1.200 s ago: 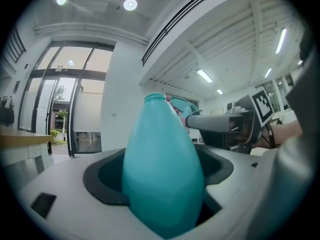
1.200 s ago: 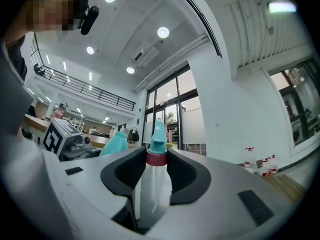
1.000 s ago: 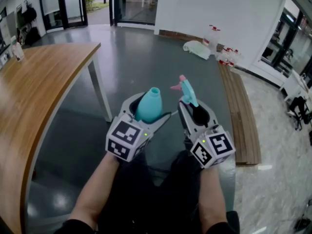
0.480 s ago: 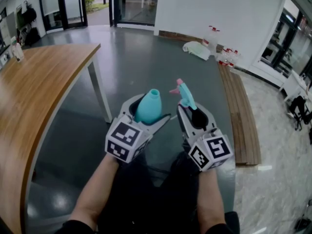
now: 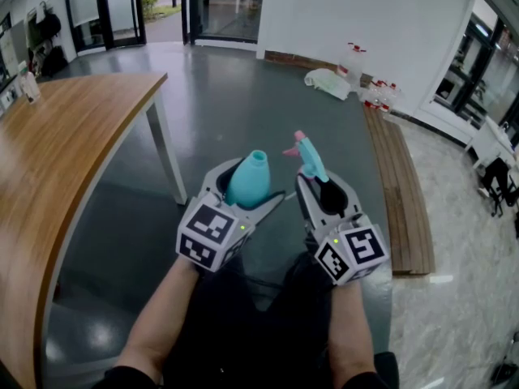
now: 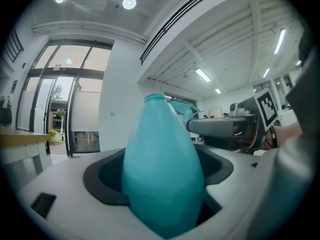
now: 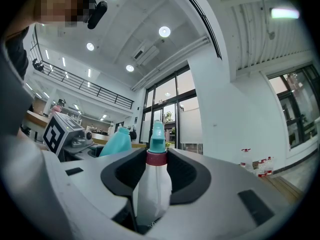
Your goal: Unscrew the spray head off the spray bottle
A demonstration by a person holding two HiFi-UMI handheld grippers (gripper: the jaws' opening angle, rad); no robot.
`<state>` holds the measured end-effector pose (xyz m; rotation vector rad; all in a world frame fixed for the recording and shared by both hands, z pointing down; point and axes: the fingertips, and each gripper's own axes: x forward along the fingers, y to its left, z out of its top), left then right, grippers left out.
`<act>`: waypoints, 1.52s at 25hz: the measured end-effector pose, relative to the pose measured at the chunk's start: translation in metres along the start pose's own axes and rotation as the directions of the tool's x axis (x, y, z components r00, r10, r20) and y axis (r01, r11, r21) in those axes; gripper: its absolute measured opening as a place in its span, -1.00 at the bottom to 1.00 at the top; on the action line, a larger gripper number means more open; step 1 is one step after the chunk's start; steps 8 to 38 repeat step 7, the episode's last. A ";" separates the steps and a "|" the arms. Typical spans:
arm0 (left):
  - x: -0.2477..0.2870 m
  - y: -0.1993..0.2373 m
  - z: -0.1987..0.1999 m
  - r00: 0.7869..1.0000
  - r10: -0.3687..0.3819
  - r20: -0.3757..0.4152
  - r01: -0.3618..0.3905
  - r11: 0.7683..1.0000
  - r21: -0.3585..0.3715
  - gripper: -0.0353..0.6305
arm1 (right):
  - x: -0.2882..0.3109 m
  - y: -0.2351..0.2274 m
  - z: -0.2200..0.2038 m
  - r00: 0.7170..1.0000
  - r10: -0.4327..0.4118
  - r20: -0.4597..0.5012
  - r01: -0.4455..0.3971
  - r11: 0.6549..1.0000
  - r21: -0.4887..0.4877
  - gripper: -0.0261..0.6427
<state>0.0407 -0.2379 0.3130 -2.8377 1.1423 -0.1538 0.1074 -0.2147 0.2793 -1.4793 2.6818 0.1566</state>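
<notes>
The teal spray bottle (image 5: 248, 173) stands upright with its neck open and bare, and my left gripper (image 5: 247, 188) is shut on its body. In the left gripper view the bottle (image 6: 162, 169) fills the space between the jaws. The spray head (image 5: 308, 156), teal with a pink trigger tip, is apart from the bottle and a little to its right, with my right gripper (image 5: 326, 189) shut on it. In the right gripper view the spray head (image 7: 157, 136) shows a pink collar (image 7: 156, 157) over a whitish lower part held between the pads. Both grippers hover side by side above the person's lap.
A curved wooden table (image 5: 49, 160) runs along the left, with one white leg (image 5: 166, 148) near the left gripper. A low wooden platform (image 5: 401, 193) lies on the grey floor at the right. Plastic bottles (image 5: 357, 59) and a white bag (image 5: 328, 81) sit by the far wall.
Hardly anything: the spray head in the right gripper sits a trifle lower in the head view. The left gripper and the bottle have kept still.
</notes>
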 end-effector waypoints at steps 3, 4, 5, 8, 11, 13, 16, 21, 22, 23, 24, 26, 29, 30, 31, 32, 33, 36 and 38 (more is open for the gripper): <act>0.000 0.000 0.001 1.000 -0.001 0.001 0.001 1.000 -0.001 0.34 | 0.001 0.001 0.001 1.000 0.003 0.002 -0.003 1.000 0.000 -0.50; 0.000 0.000 0.002 1.000 -0.001 0.001 0.001 1.000 -0.001 0.34 | 0.000 0.000 0.001 1.000 0.000 0.000 0.000 1.000 0.000 -0.50; -0.001 0.000 0.002 1.000 -0.001 0.001 0.001 1.000 0.000 0.34 | 0.000 0.000 0.002 1.000 -0.004 -0.002 0.004 1.000 0.001 -0.50; -0.001 -0.001 0.002 1.000 -0.001 0.000 0.001 1.000 0.000 0.35 | -0.002 0.000 0.002 1.000 -0.007 -0.003 0.007 1.000 0.001 -0.50; -0.001 -0.001 0.002 1.000 -0.001 0.000 0.001 1.000 0.000 0.35 | -0.002 0.000 0.002 1.000 -0.007 -0.003 0.007 1.000 0.001 -0.50; -0.001 -0.001 0.002 1.000 -0.001 0.000 0.001 1.000 0.000 0.35 | -0.002 0.000 0.002 1.000 -0.007 -0.003 0.007 1.000 0.001 -0.50; -0.001 -0.001 0.002 1.000 -0.001 0.000 0.001 1.000 0.000 0.35 | -0.002 0.000 0.002 1.000 -0.007 -0.003 0.007 1.000 0.001 -0.50; -0.001 -0.001 0.002 1.000 -0.001 0.000 0.001 1.000 0.000 0.35 | -0.002 0.000 0.002 1.000 -0.007 -0.003 0.007 1.000 0.001 -0.50; -0.001 -0.001 0.002 1.000 -0.001 0.000 0.001 1.000 0.000 0.35 | -0.002 0.000 0.002 1.000 -0.007 -0.003 0.007 1.000 0.001 -0.50; -0.001 -0.001 0.002 1.000 -0.001 0.000 0.001 1.000 0.000 0.35 | -0.002 0.000 0.002 1.000 -0.007 -0.003 0.007 1.000 0.001 -0.50; -0.001 -0.001 0.002 1.000 -0.001 0.000 0.001 1.000 0.000 0.35 | -0.002 0.000 0.002 1.000 -0.007 -0.003 0.007 1.000 0.001 -0.50; -0.001 -0.001 0.002 1.000 -0.001 0.000 0.001 1.000 0.000 0.35 | -0.002 0.000 0.002 1.000 -0.007 -0.003 0.007 1.000 0.001 -0.50; -0.001 -0.001 0.002 1.000 -0.001 0.000 0.001 1.000 0.000 0.35 | -0.002 0.000 0.002 1.000 -0.007 -0.003 0.007 1.000 0.001 -0.50; -0.001 -0.001 0.002 1.000 -0.001 0.000 0.001 1.000 0.000 0.35 | -0.002 0.000 0.002 1.000 -0.007 -0.003 0.007 1.000 0.001 -0.50; -0.001 -0.001 0.002 1.000 -0.001 0.000 0.001 1.000 0.000 0.35 | -0.002 0.000 0.002 1.000 -0.007 -0.003 0.007 1.000 0.001 -0.50; -0.001 -0.001 0.002 1.000 -0.001 0.000 0.001 1.000 0.000 0.35 | -0.002 0.000 0.002 1.000 -0.007 -0.003 0.007 1.000 0.001 -0.50; -0.001 -0.001 0.002 1.000 -0.001 0.000 0.001 1.000 0.000 0.35 | -0.002 0.000 0.002 1.000 -0.007 -0.003 0.007 1.000 0.001 -0.50; -0.001 -0.001 0.002 1.000 -0.001 0.000 0.001 1.000 0.000 0.35 | -0.002 0.000 0.002 1.000 -0.007 -0.003 0.007 1.000 0.001 -0.50; -0.001 -0.001 0.002 1.000 -0.001 0.000 0.001 1.000 0.000 0.35 | -0.002 0.000 0.002 1.000 -0.007 -0.003 0.007 1.000 0.001 -0.50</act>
